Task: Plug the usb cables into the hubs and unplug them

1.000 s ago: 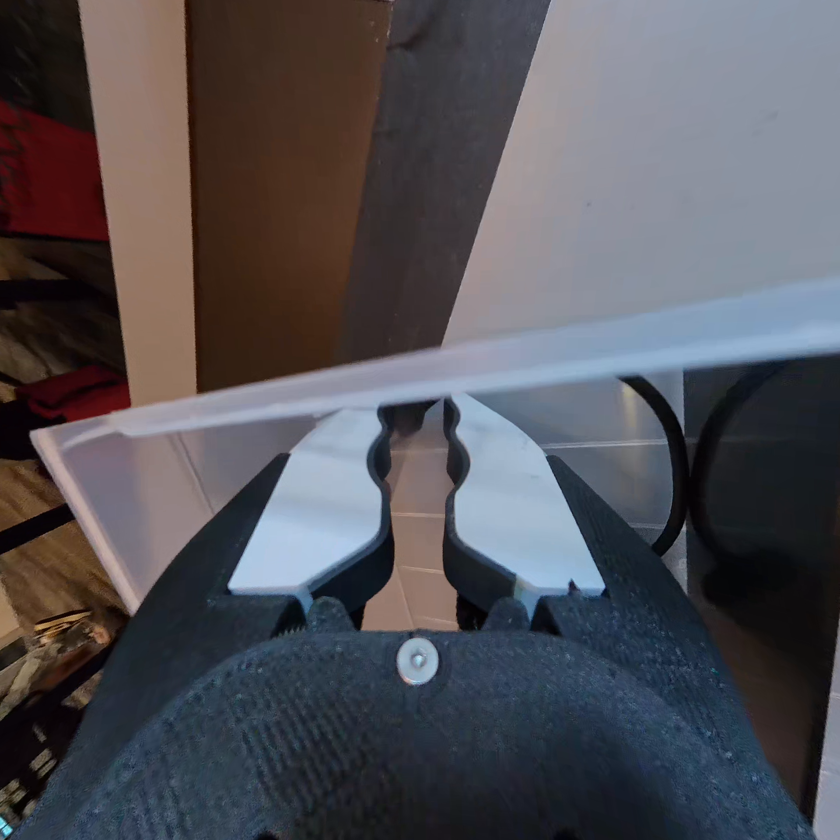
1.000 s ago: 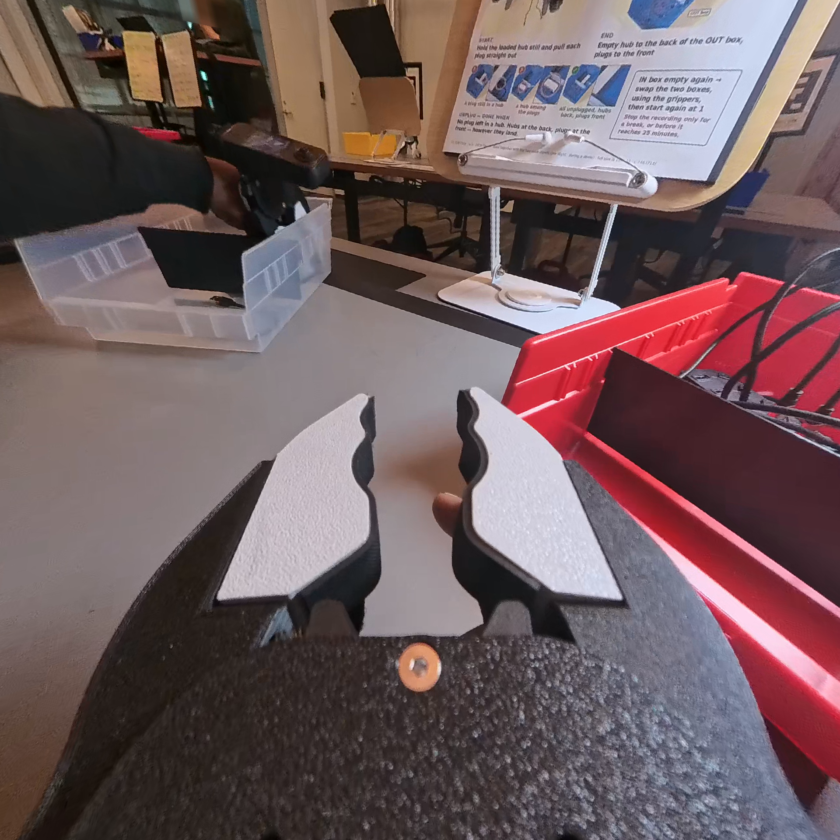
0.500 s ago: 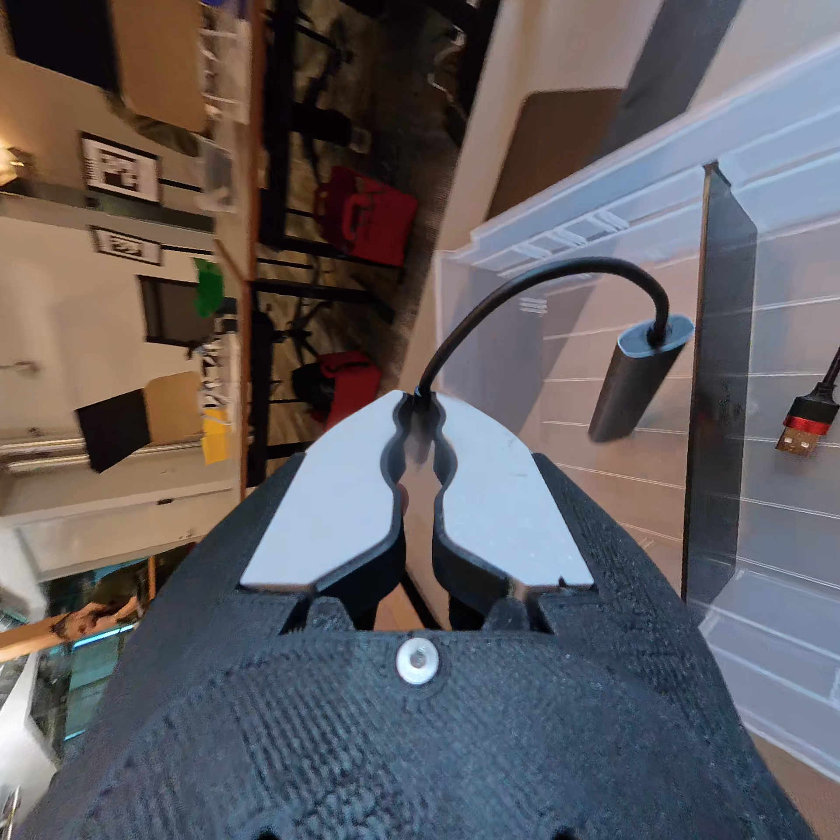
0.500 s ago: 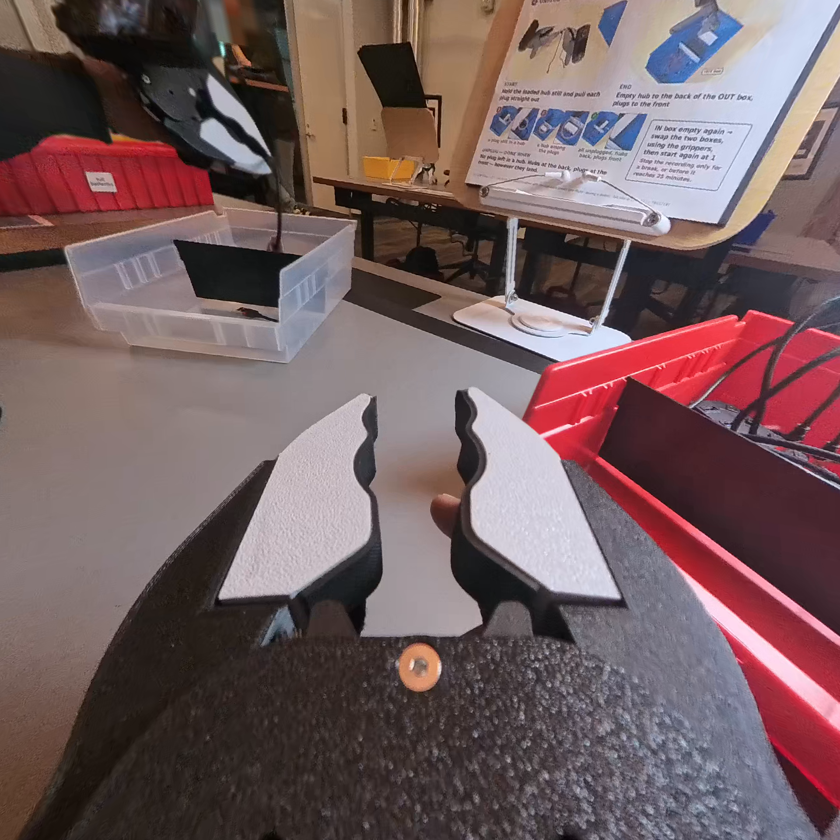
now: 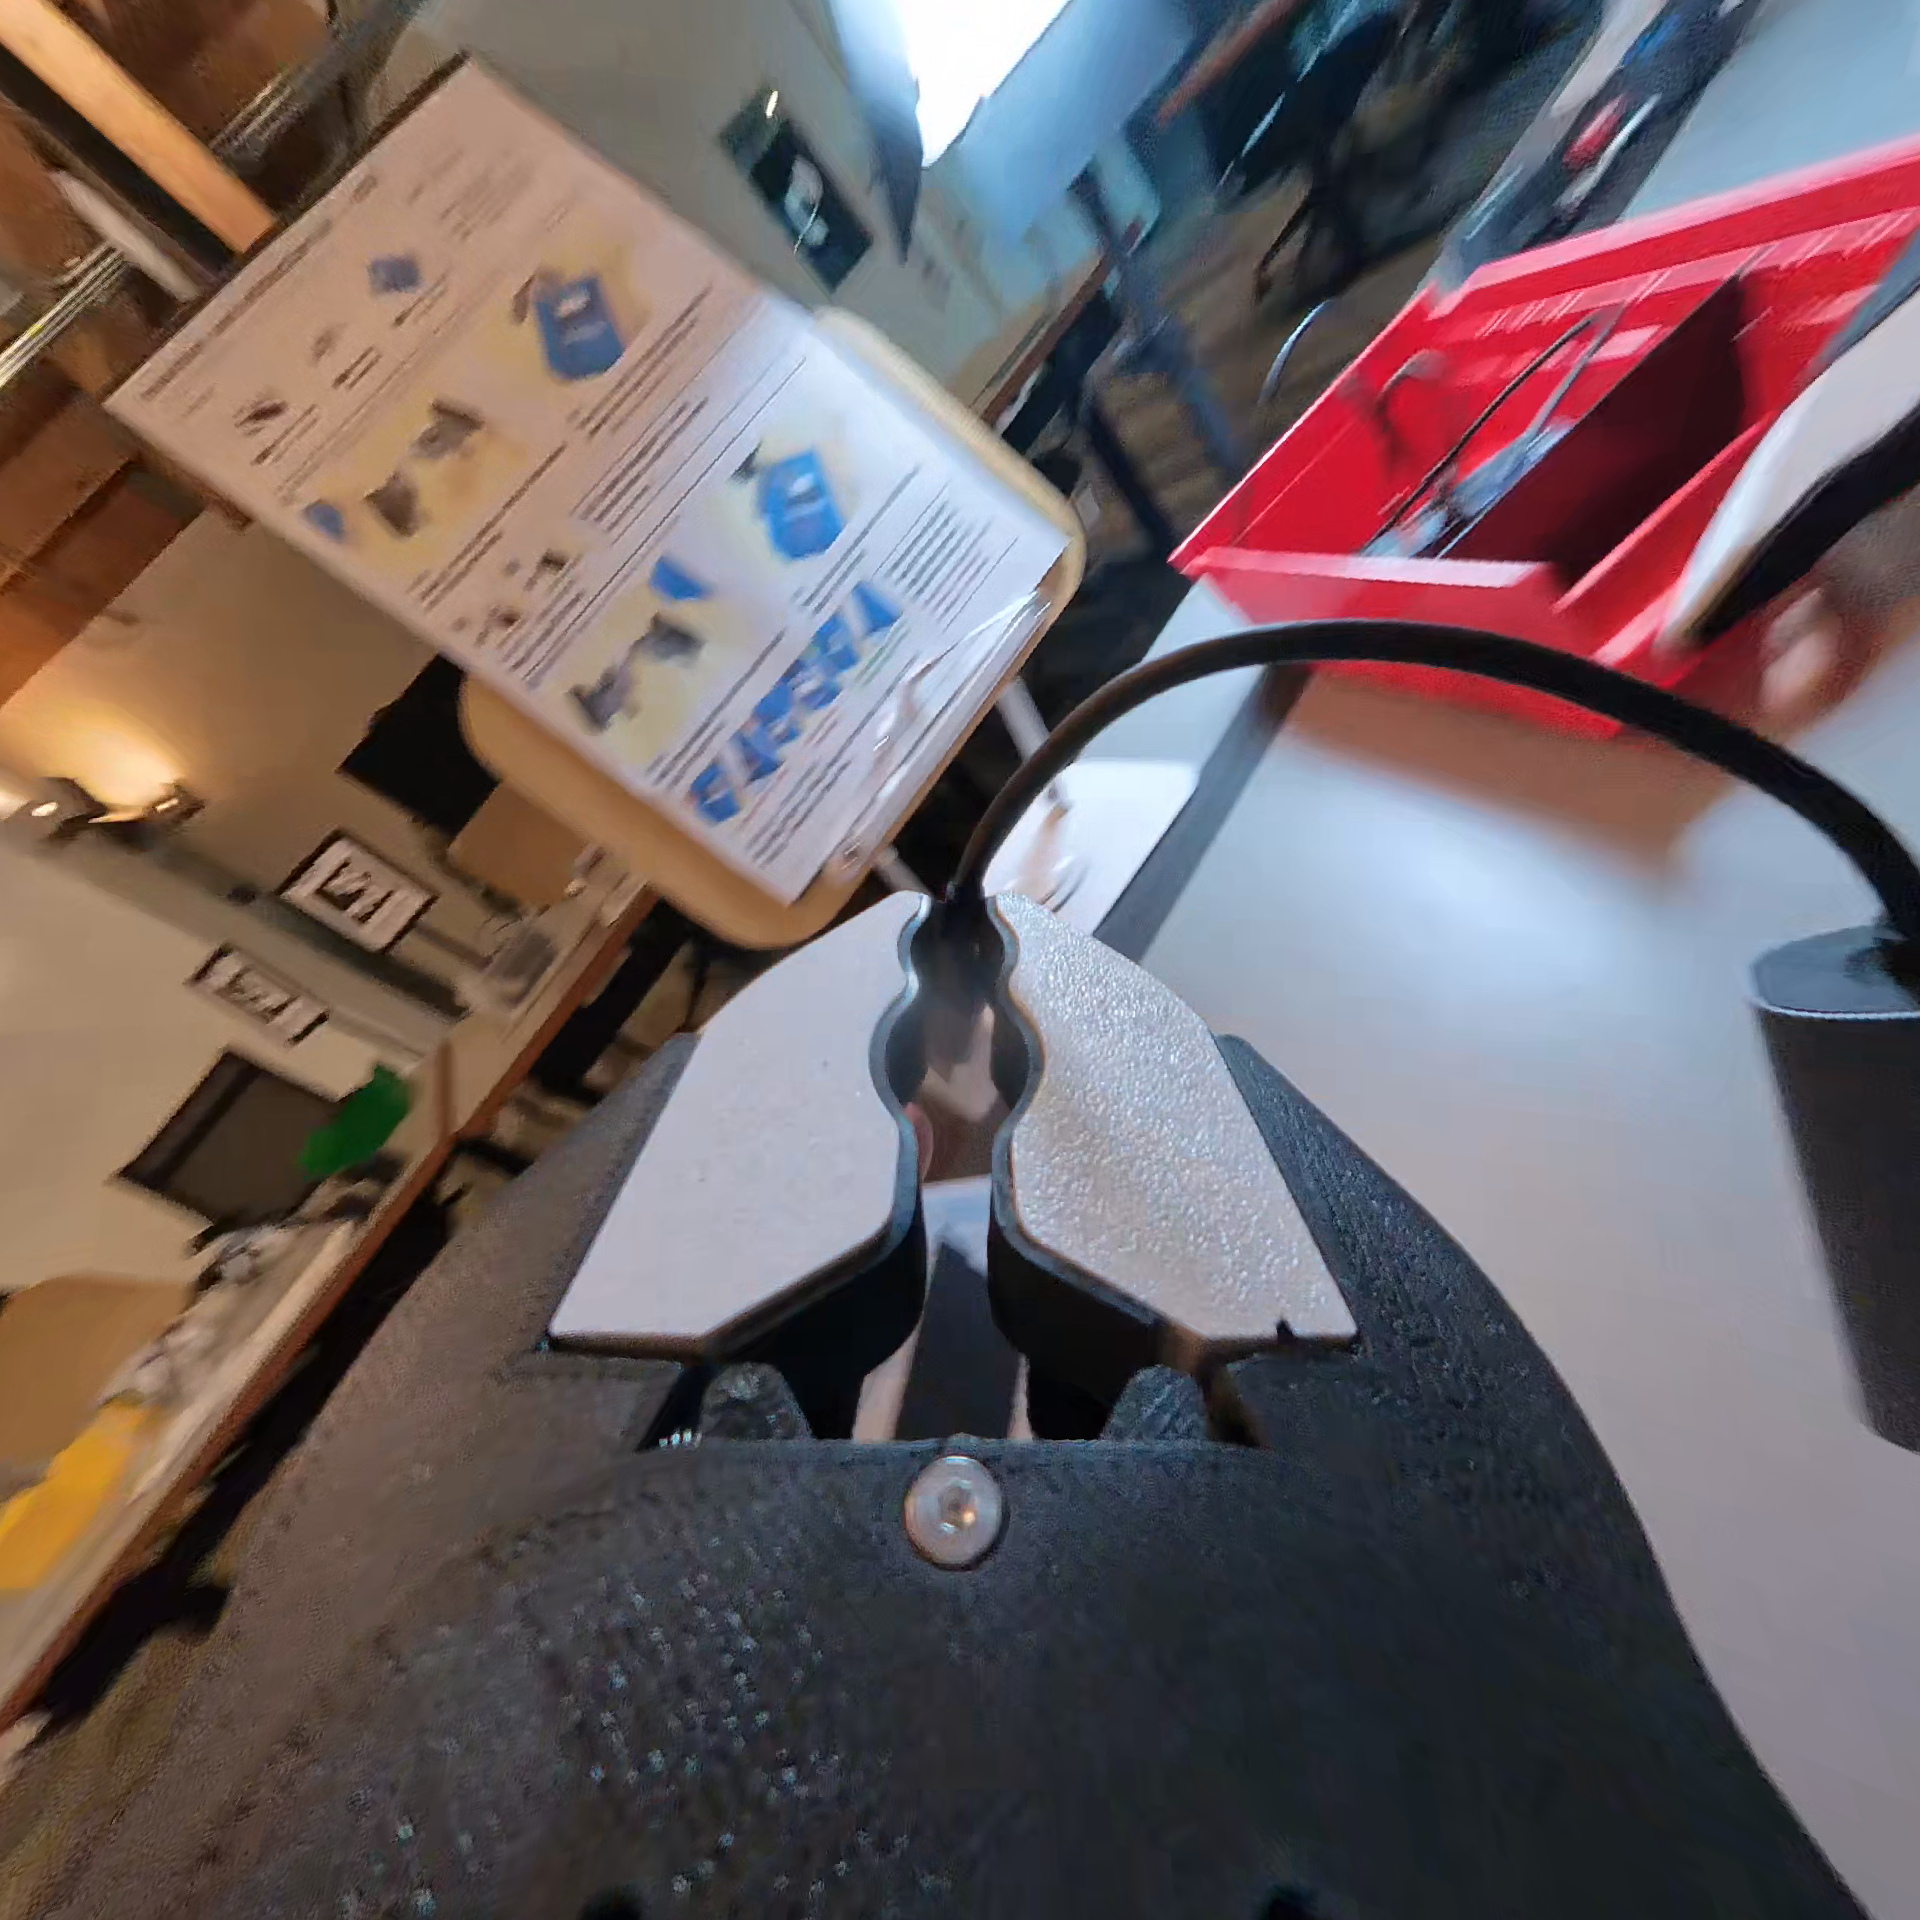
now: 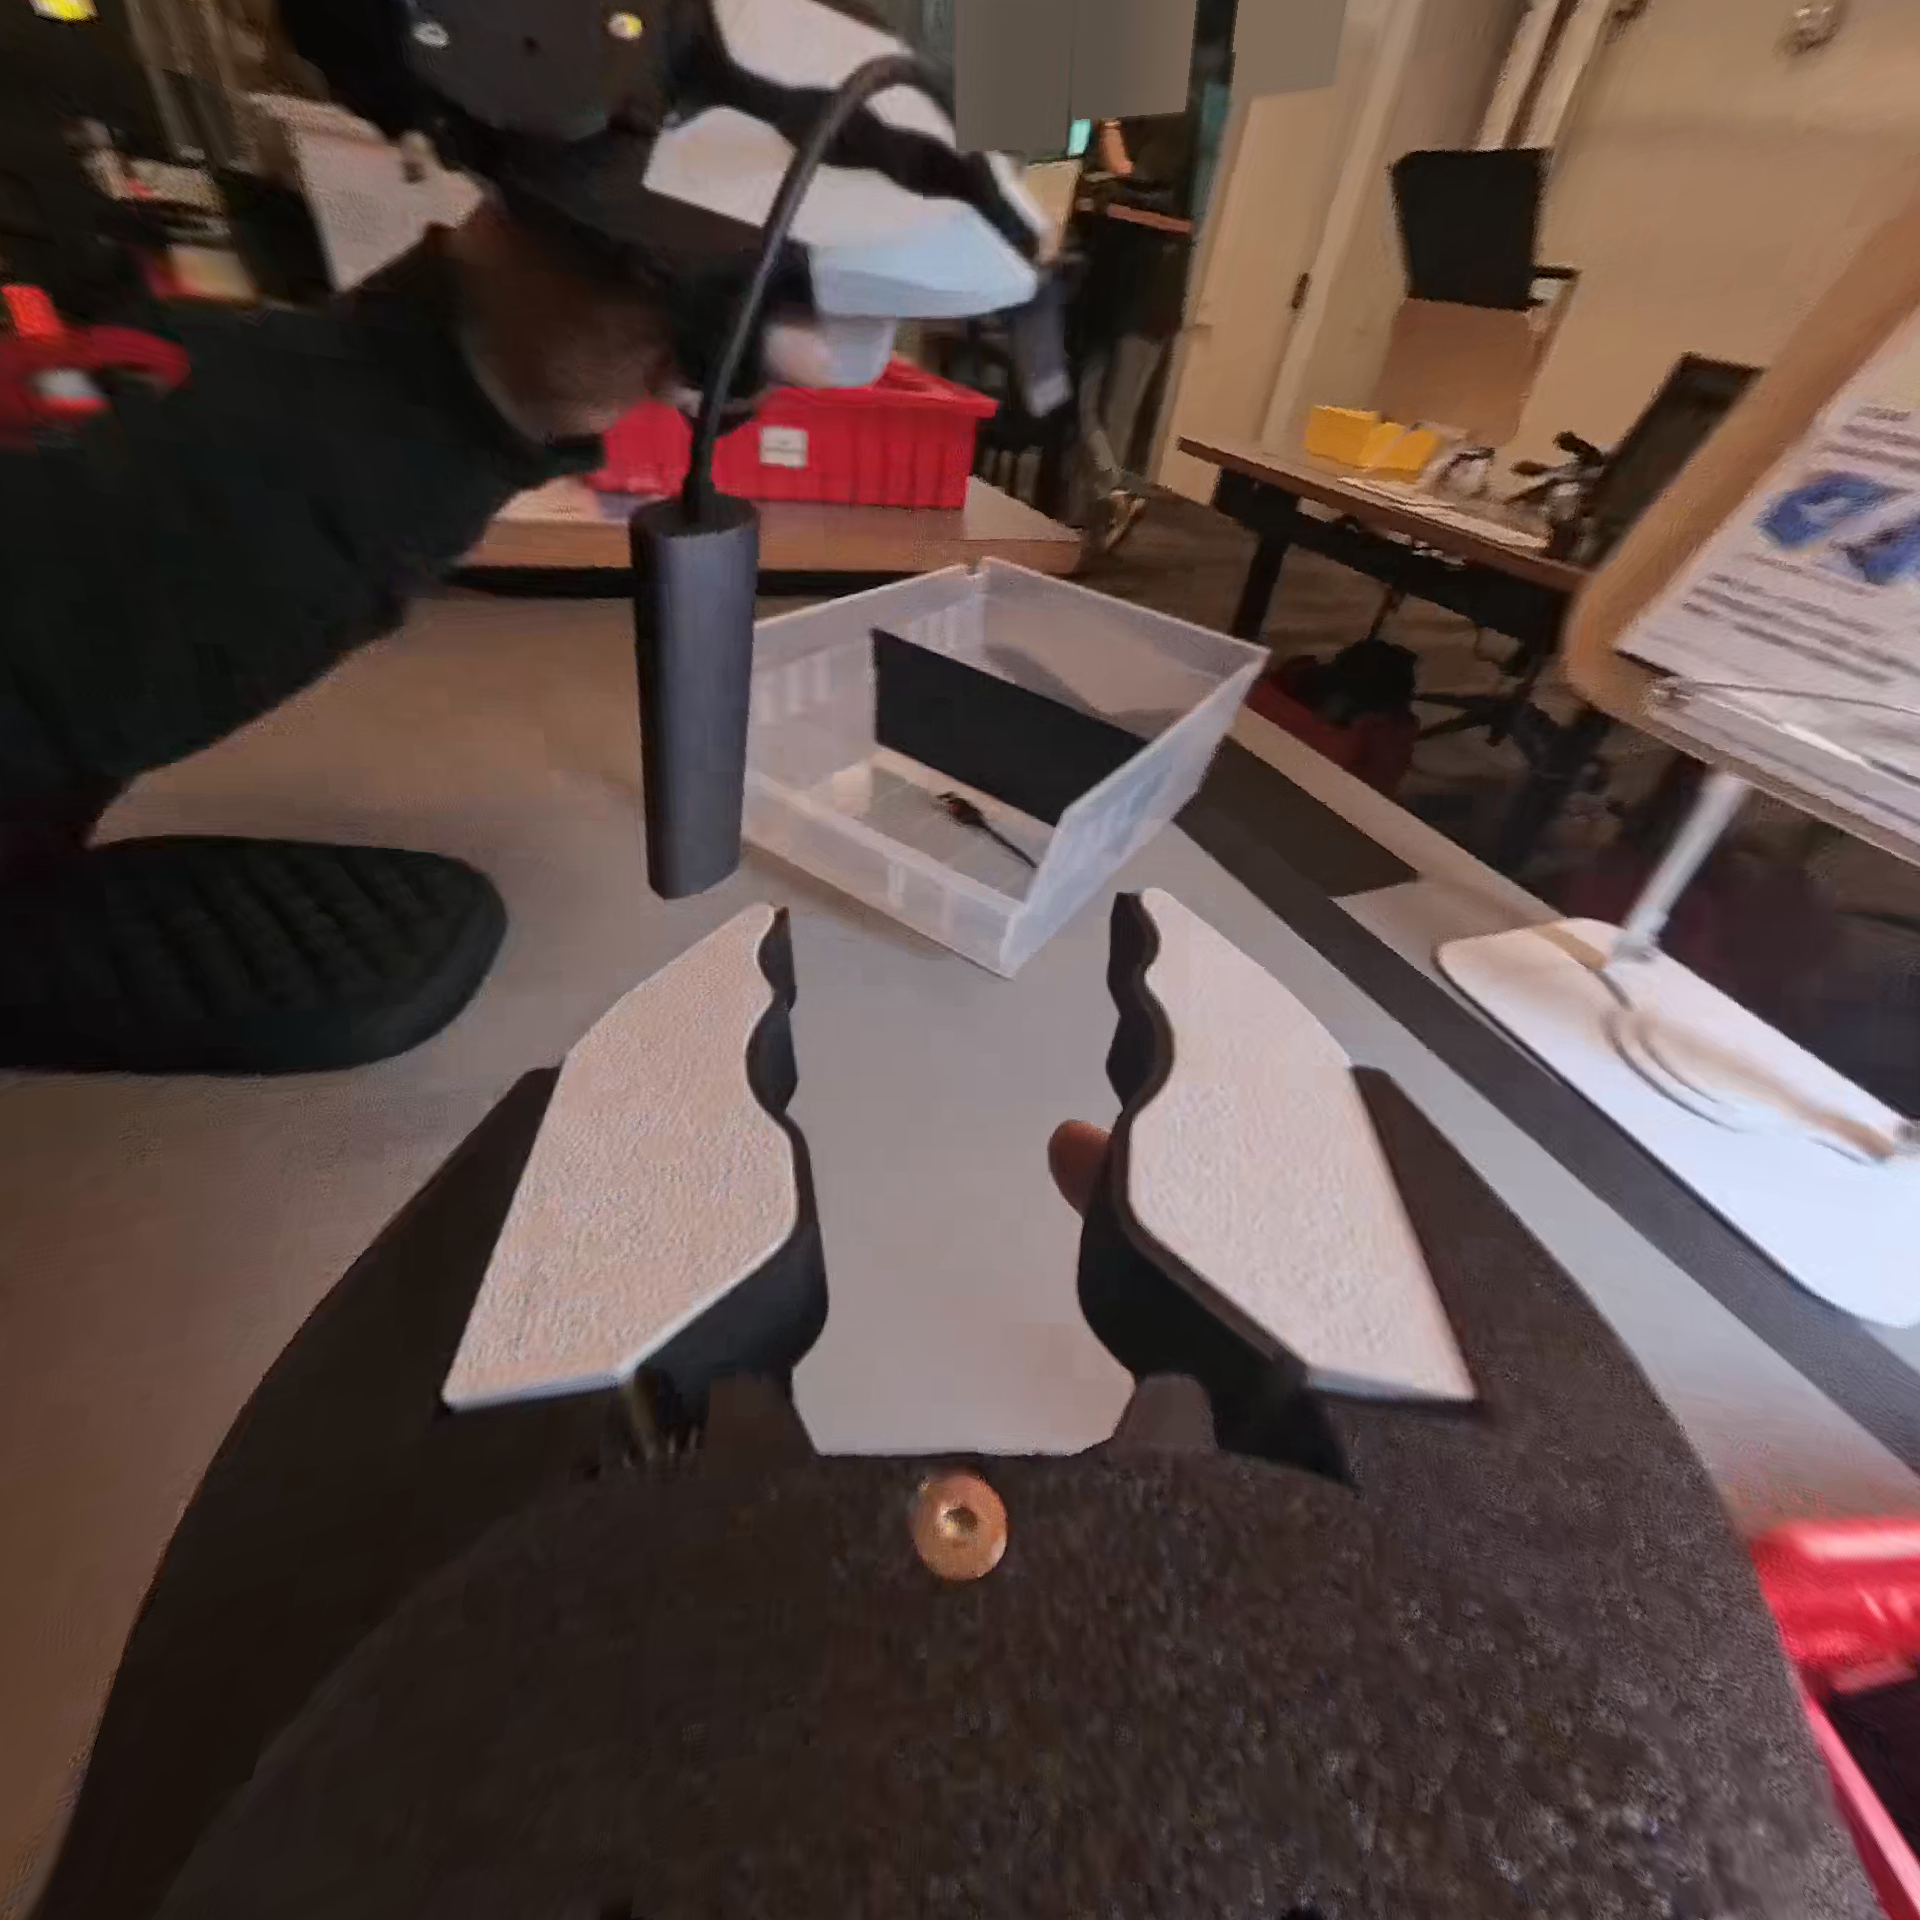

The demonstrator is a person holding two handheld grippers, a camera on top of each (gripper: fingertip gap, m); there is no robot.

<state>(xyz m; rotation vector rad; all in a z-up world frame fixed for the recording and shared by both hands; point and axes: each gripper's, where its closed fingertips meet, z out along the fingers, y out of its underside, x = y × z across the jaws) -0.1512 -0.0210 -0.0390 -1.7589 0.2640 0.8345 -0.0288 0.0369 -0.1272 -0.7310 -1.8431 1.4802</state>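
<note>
My left gripper is shut on the plug end of a black hub cable. The dark grey hub hangs from that cable at the right edge of the left wrist view. In the right wrist view the same hub hangs upright from its cable under the left gripper, just ahead and left of my right gripper. My right gripper is open and empty above the grey table. A loose red-ended USB cable lies in the clear bin.
A red bin with cables and a black divider sits at the right of the left wrist view. An instruction board on a white stand is at the table's back. A black mat lies at left. A person's dark sleeve reaches in. There is about 15 centimetres between the tips of the two grippers.
My left gripper has lifted the hub by its cable out of the clear bin and swung it over towards my right gripper. My right gripper has opened wider and turned left.
</note>
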